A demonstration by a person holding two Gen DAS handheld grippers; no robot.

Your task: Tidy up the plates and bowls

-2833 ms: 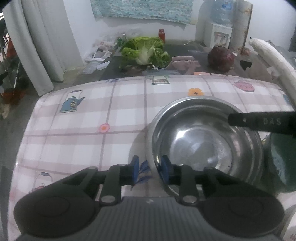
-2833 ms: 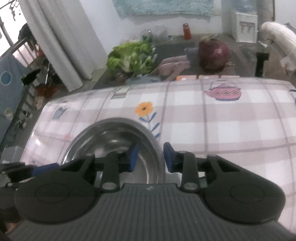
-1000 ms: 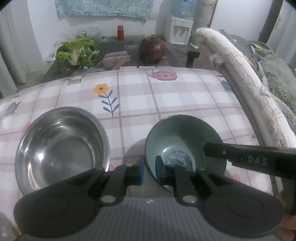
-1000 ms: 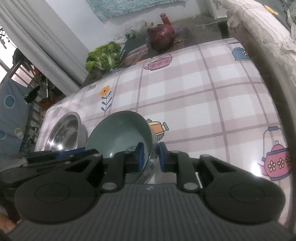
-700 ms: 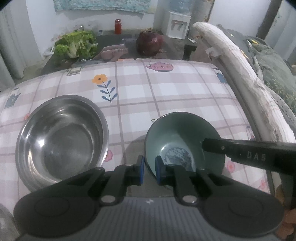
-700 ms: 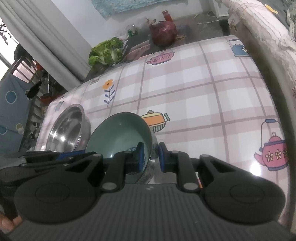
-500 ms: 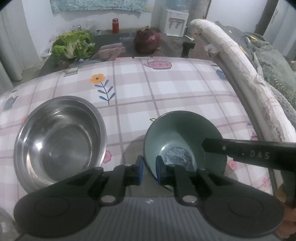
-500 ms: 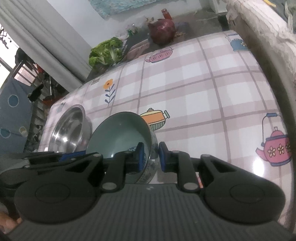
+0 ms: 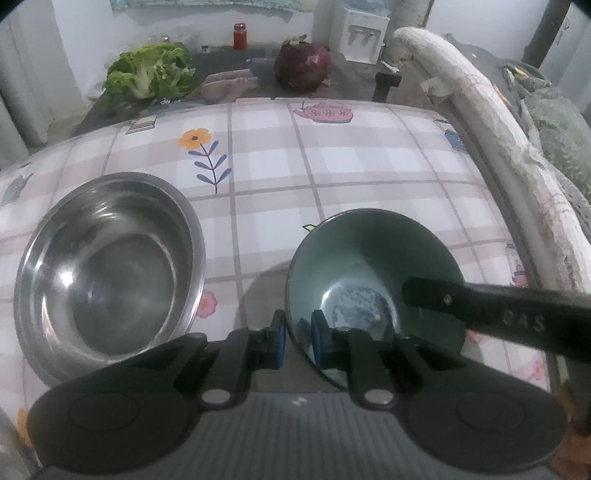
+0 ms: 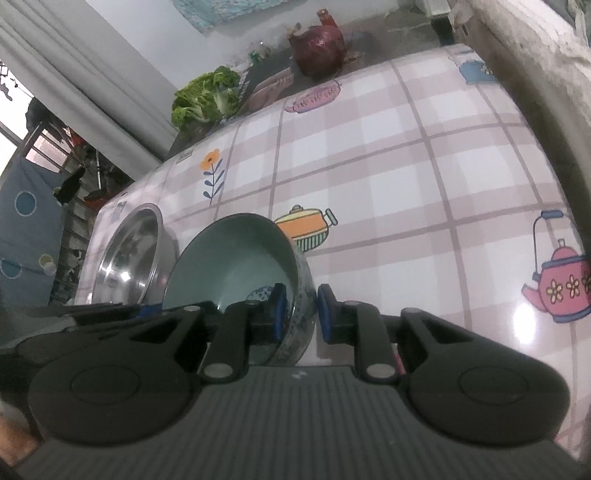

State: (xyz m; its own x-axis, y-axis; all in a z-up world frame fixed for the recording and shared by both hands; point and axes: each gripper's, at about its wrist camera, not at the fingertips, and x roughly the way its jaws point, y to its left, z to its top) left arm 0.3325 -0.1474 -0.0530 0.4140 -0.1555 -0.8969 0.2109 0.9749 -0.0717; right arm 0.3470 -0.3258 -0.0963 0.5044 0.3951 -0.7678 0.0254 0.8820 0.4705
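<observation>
A teal ceramic bowl (image 9: 369, 258) with a blue pattern at its bottom sits near the right of the plaid tablecloth (image 9: 332, 166). My left gripper (image 9: 297, 341) is shut on its near left rim, one pad inside and one outside. On the opposite rim, the right gripper (image 10: 301, 315) is shut on the same bowl (image 10: 236, 254); its black finger (image 9: 498, 314) reaches in from the right. An empty steel bowl (image 9: 107, 266) stands just left of the teal one, also visible as the steel bowl (image 10: 129, 251) in the right wrist view.
Beyond the table's far edge lie a leafy cabbage (image 9: 147, 74), a dark red round vegetable (image 9: 303, 62) and a red jar (image 9: 239, 35). A white padded rail (image 9: 498, 140) runs along the table's right side. Grey curtains (image 10: 92, 85) hang at the left.
Earlier both grippers stood open at the steel bowl's rim. They have since moved right and shut on the teal bowl. Over the last second hardly anything has shifted.
</observation>
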